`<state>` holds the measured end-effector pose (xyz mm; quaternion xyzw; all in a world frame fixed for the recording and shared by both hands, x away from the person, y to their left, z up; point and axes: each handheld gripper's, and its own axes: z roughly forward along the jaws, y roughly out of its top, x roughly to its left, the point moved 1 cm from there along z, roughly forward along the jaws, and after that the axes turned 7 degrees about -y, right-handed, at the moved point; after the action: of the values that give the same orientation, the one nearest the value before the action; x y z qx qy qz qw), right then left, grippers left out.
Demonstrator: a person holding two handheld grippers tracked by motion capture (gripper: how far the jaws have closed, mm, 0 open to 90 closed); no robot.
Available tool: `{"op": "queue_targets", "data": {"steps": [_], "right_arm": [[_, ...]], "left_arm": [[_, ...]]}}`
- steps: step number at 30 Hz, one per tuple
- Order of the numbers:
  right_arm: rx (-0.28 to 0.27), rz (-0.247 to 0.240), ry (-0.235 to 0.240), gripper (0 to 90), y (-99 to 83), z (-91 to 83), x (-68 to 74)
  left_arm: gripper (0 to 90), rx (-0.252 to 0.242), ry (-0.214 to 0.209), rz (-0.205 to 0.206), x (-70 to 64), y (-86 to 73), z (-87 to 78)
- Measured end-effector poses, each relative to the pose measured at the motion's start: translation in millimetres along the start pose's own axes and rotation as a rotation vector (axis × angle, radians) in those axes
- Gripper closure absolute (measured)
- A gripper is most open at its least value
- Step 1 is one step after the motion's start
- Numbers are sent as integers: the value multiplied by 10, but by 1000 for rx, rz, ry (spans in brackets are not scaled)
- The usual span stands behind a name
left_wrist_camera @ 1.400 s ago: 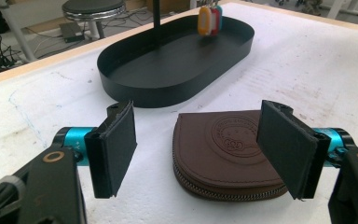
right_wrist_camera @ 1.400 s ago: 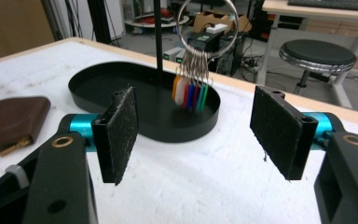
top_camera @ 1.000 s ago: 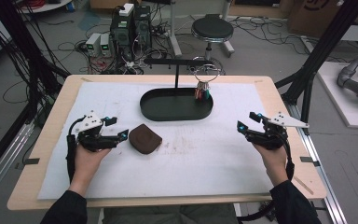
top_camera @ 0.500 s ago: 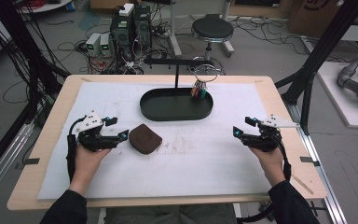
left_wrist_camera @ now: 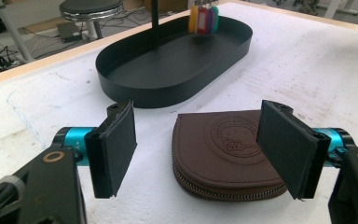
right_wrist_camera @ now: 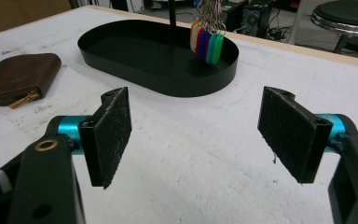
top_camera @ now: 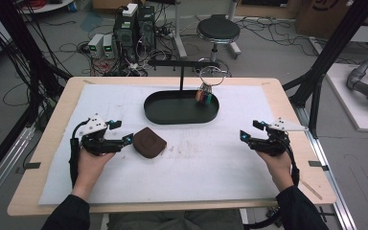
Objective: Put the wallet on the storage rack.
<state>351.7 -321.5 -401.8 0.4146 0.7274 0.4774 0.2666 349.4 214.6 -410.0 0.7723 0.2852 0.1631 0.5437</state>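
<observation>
The right gripper has slid in a little toward the middle of the table since a moment ago, while the left gripper has stayed put right next to the brown pouch. It looks like both hands are getting ready to pick up the pouch. Both grippers are wide apart and hold nothing. In the left gripper view the pouch lies flat on the white mat, just in front of the gap between the jaws, with its zipper edge facing the camera. Behind it sits the black tray. A thin post stands up in the tray, and a bunch of colored key tags hangs from it over the tray's right end. The rest of the tray looks bare.
</observation>
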Motion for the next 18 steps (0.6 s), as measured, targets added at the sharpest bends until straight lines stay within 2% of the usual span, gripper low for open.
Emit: {"op": "queue_targets", "data": {"steps": [9,18], "right_arm": [[-1,-5,-2,262,0,1,1],[-6,0,-4,264,0,-8,-9]], "left_arm": [[283,15,1,-10,-29,11,42],[283,46,-6,-41,-36,-4,123]]}}
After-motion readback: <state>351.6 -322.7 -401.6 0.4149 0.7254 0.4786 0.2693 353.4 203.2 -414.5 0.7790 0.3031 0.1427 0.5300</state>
